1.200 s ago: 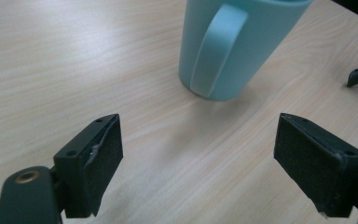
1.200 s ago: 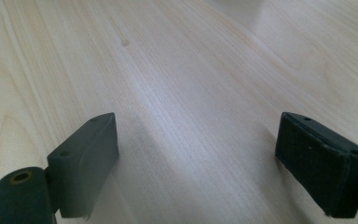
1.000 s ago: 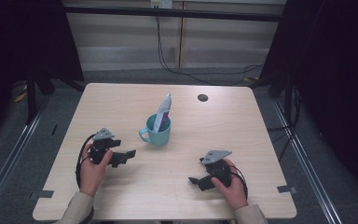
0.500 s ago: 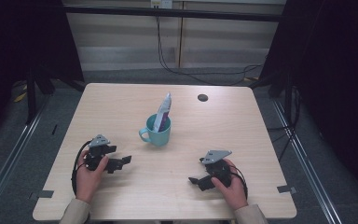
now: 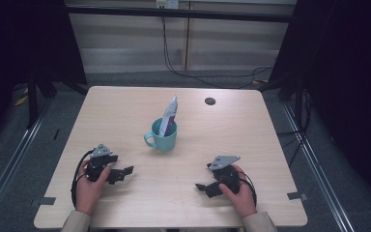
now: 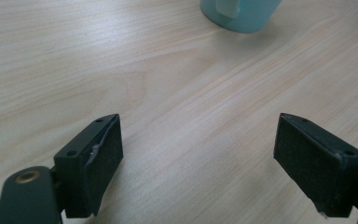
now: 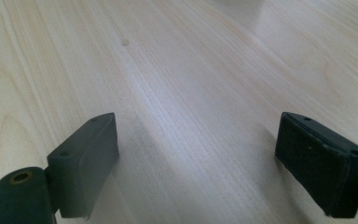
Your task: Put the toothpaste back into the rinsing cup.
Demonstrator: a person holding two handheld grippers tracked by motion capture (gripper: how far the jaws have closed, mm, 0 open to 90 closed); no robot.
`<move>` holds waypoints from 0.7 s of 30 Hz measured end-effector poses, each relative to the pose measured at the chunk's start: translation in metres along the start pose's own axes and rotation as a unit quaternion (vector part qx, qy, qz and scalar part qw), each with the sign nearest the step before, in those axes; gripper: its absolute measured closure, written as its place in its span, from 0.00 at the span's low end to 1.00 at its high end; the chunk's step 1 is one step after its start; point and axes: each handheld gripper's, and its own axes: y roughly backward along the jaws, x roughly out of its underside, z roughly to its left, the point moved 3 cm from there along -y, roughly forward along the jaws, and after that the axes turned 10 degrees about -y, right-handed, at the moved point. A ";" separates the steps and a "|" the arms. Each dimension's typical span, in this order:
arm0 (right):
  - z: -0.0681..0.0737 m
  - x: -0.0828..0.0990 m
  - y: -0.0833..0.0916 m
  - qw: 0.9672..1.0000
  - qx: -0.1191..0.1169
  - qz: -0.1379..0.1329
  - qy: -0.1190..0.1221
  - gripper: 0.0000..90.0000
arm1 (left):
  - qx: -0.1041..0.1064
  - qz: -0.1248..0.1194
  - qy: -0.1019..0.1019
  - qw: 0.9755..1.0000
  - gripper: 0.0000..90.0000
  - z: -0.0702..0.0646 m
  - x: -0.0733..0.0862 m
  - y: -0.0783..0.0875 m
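Observation:
A teal mug (image 5: 163, 137) stands near the middle of the wooden table (image 5: 125, 111), its handle toward the left, with a white toothpaste tube (image 5: 168, 116) leaning upright inside it. My left gripper (image 5: 121, 173) rests low at the front left, open, jaws wide apart over bare wood, with nothing between them. The mug's base (image 6: 240, 14) sits at the top edge of the left gripper view, well beyond the fingertips. At the front right my right gripper (image 5: 204, 188) is also open and empty, pointing left over bare wood (image 7: 191, 116).
A small dark round hole (image 5: 210, 101) marks the table's far right area. Cables hang down the back wall (image 5: 174, 53). Dark frame posts and curtains flank both sides. Tape pieces (image 5: 294, 195) mark the front corners.
My left gripper has drawn back toward the front left, away from the mug, and settled lower. The right gripper has stayed in place.

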 end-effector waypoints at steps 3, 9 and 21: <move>0.000 0.000 0.000 1.000 0.000 0.000 0.000 0.14 | 0.001 0.003 -0.004 1.000 0.17 0.000 0.003 0.000; 0.000 0.000 0.000 1.000 0.000 0.000 0.000 0.14 | -0.001 0.006 -0.005 1.000 0.17 -0.001 0.005 0.001; 0.000 0.000 0.000 1.000 0.000 0.000 0.000 0.14 | -0.034 0.042 -0.076 0.996 0.15 -0.007 0.005 -0.001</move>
